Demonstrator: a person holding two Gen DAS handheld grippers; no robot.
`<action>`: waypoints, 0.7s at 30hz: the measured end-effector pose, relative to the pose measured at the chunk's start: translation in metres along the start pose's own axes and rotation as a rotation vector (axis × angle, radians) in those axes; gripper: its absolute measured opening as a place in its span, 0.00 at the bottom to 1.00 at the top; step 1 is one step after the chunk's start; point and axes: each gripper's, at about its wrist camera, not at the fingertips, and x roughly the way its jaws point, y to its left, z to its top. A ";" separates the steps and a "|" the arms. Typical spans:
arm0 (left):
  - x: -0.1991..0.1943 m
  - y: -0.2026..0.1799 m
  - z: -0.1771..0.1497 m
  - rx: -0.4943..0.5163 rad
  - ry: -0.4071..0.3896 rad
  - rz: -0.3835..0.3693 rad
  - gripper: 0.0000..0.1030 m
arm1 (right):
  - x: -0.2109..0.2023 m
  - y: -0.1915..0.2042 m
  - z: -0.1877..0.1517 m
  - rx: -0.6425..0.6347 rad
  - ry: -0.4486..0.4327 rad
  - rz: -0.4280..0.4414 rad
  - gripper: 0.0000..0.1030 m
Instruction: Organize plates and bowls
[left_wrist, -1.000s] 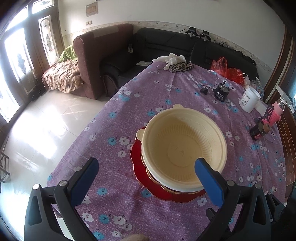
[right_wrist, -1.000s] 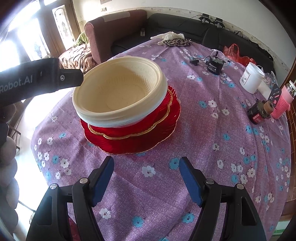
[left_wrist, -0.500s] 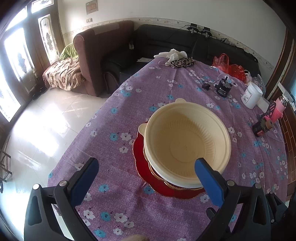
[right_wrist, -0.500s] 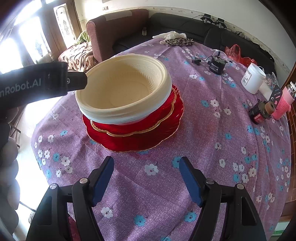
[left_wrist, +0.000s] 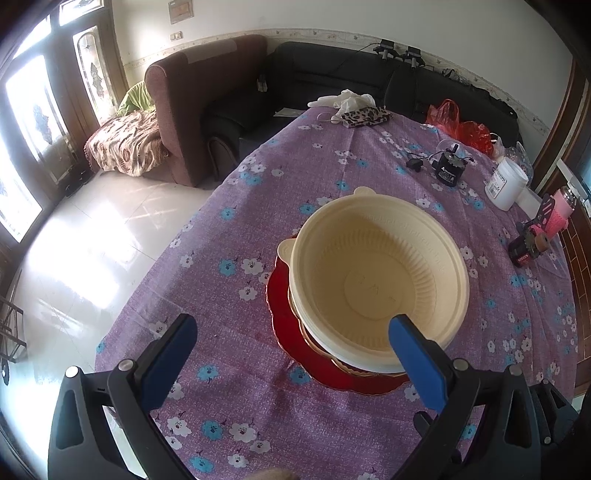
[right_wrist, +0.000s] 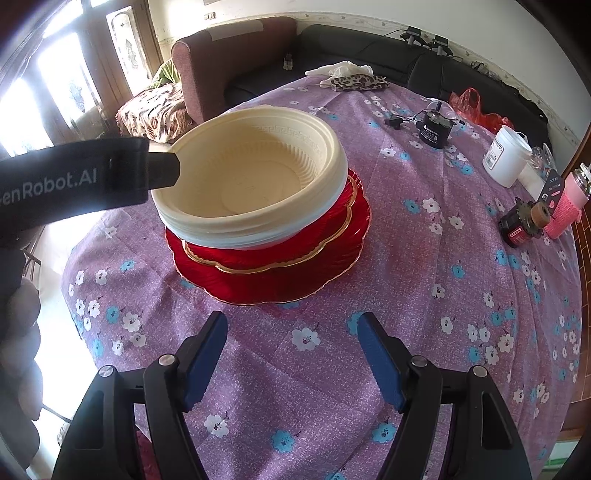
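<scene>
A stack of cream bowls (left_wrist: 376, 280) sits nested on red gold-rimmed plates (left_wrist: 295, 347) on the purple flowered tablecloth. The stack also shows in the right wrist view, bowls (right_wrist: 251, 184) on red plates (right_wrist: 280, 273). My left gripper (left_wrist: 291, 339) is open and empty, above the stack's near left side; its right finger overlaps the bowl rim in view. In the right wrist view the left gripper's black body (right_wrist: 74, 177) hovers by the bowls' left rim. My right gripper (right_wrist: 291, 354) is open and empty, just short of the plates.
On the table's far right stand a white jar (right_wrist: 508, 155), a pink bottle (right_wrist: 565, 210), a small black and red device (right_wrist: 522, 225) and a black motor (right_wrist: 434, 127). Gloves and a leopard pouch (right_wrist: 356, 81) lie at the far edge. Sofas stand behind; the table drops to the floor at left.
Both grippers have drawn back and up slightly, so the stack sits a little farther off. The stack has not moved, and both grippers stay open.
</scene>
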 end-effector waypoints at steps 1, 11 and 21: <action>0.001 -0.001 0.000 0.002 0.001 0.004 1.00 | 0.001 0.000 0.000 0.001 0.002 0.001 0.75; 0.003 -0.002 0.001 0.005 0.002 0.004 1.00 | 0.004 0.000 0.002 0.003 0.007 0.004 0.75; 0.004 -0.002 0.000 0.006 0.006 0.000 1.00 | 0.004 0.001 0.001 0.002 0.009 0.006 0.75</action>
